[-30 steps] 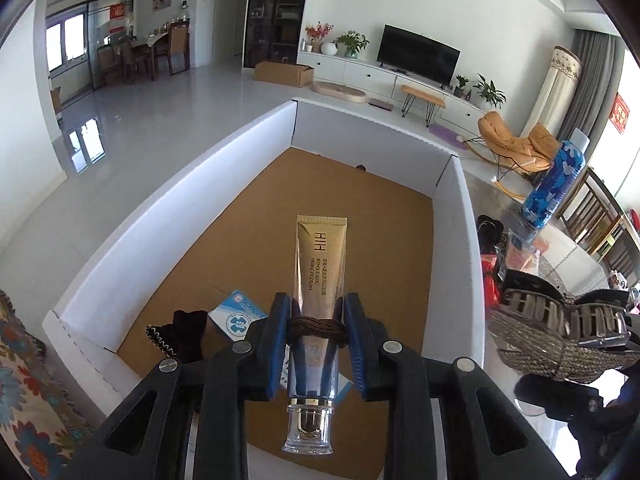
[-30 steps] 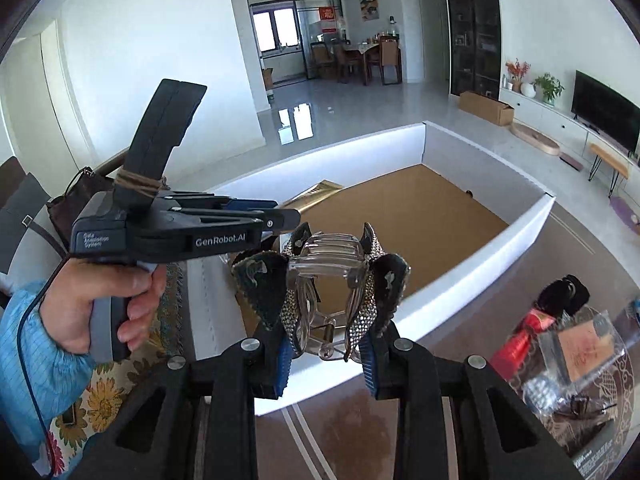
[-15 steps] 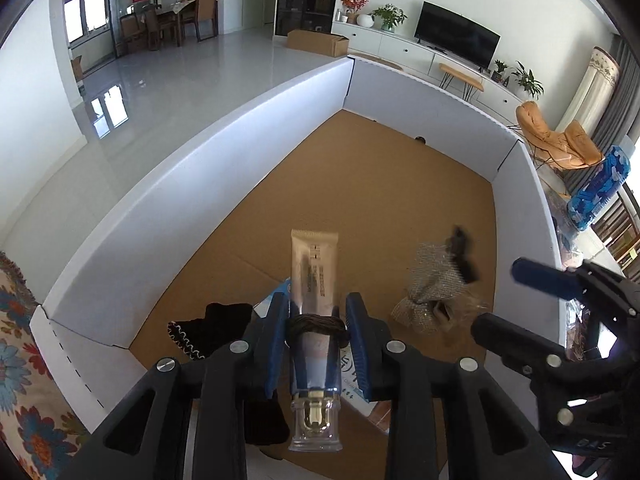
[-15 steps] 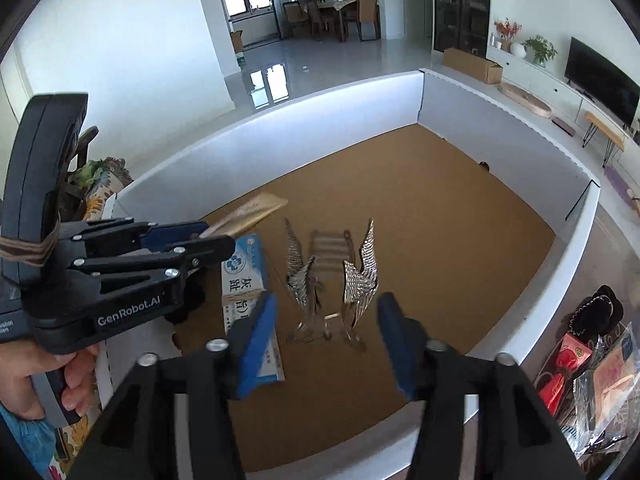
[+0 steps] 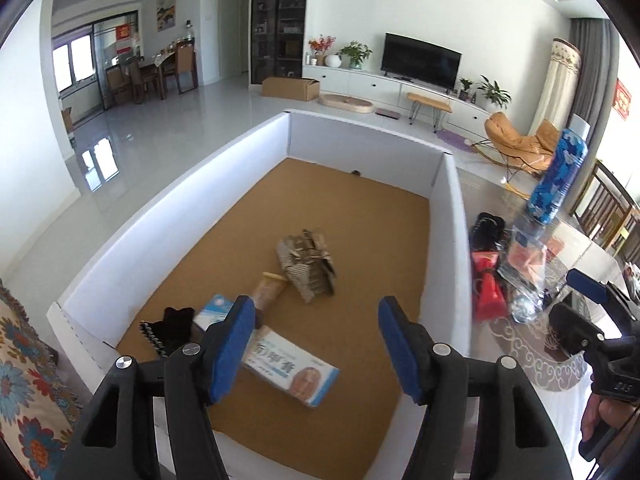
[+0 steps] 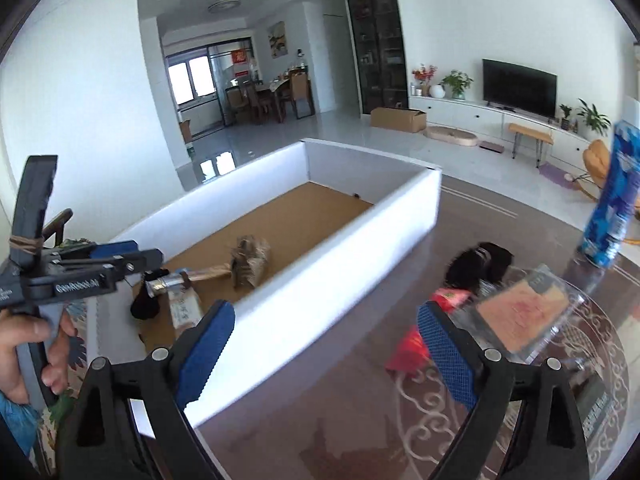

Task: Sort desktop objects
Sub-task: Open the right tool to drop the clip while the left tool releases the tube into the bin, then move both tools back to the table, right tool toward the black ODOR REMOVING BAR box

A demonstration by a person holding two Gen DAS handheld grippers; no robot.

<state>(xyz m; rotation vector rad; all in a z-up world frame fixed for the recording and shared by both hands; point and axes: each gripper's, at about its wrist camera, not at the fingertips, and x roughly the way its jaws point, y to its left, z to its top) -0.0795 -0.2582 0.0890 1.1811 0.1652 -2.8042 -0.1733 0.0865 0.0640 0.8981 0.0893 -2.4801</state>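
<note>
While both pairs of tongs hang spread wide with nothing between their blue pads, the biggest thing in sight is the large white-walled cardboard box with a brown floor (image 5: 256, 168), which stands on the dark glossy worktop (image 6: 340, 408). Inside it, near the close end, lies a flat white-and-blue printed carton (image 5: 290, 364), and across the carton's far end rests the gold cosmetic tube with a clear cap (image 5: 269, 289), its crimped end touching the glittery rhinestone claw hair clip (image 5: 307, 266) that sits toward the middle of the floor. Just left of the carton, against the near wall, lies a black hair clip with small pale studs (image 5: 170, 328). On the worktop to the right of the box, well apart from its contents, stands a tall blue-patterned bottle (image 6: 612, 196); near its foot lie a clear plastic blister pack with an orange card (image 6: 524, 316), a small red packet (image 6: 416, 340) and a black hair accessory (image 6: 480, 262), all close together. The left tongs (image 5: 316, 344) hover over the near end of the box, above the carton. The right tongs (image 6: 326, 354) are outside the box, over the worktop, with the red packet just beyond their right pad.
</note>
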